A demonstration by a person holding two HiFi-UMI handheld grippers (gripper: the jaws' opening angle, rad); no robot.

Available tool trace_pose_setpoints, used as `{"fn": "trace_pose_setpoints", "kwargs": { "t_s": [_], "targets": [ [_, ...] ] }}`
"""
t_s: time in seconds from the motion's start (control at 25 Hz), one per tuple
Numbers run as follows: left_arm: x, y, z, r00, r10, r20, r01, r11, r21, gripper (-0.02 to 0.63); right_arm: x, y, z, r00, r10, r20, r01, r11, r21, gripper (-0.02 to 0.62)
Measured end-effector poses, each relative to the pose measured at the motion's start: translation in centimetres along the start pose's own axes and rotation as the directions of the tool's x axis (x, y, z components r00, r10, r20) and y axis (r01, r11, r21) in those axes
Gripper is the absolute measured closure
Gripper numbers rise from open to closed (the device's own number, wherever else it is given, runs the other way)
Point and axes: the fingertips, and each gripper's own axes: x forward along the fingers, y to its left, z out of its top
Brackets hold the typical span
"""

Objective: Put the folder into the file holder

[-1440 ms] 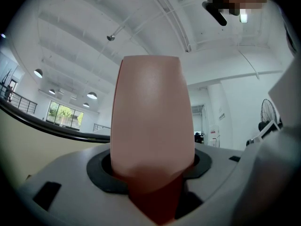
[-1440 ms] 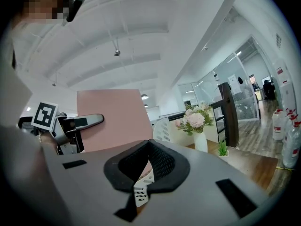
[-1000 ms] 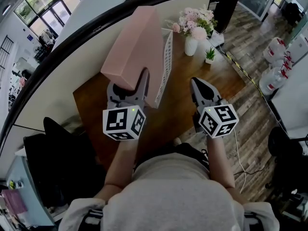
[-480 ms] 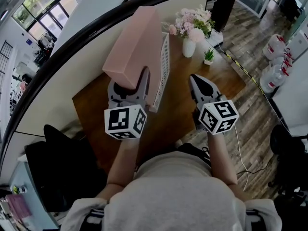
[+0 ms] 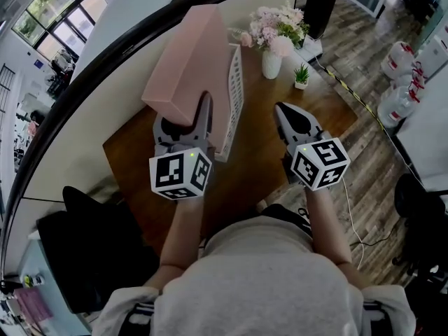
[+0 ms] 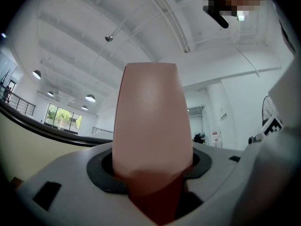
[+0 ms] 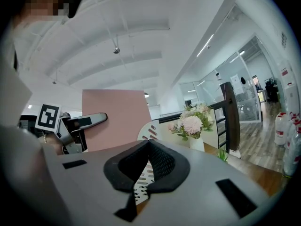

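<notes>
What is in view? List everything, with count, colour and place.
folder: one, pink, upright over the table, in the left tongs
file holder: one, white, on the table, right of the folder
vase: one, white, table's far end
flowers: one bunch, pink and white, in the vase
plant: one, green, by the vase
table: one, brown wood
jugs: several, pale, floor at right
chair: one, black, lower left
left tongs: grey, shut on the folder
right tongs: grey, shut, empty
</notes>
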Motion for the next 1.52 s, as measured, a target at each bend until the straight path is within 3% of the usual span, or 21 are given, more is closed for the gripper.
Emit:
{"fn": "trace_pose_setpoints", "kwargs": {
  "t_s": [1.52],
  "targets": [
    [0.2,-0.3,-7.3,0.992,-0.037,-0.118,0.037,0.999,-0.003,0.293,1.2,1.6,-3.1,0.994,0.064,-0.086,-0.063,0.998,0.015,0.586]
  ]
}}
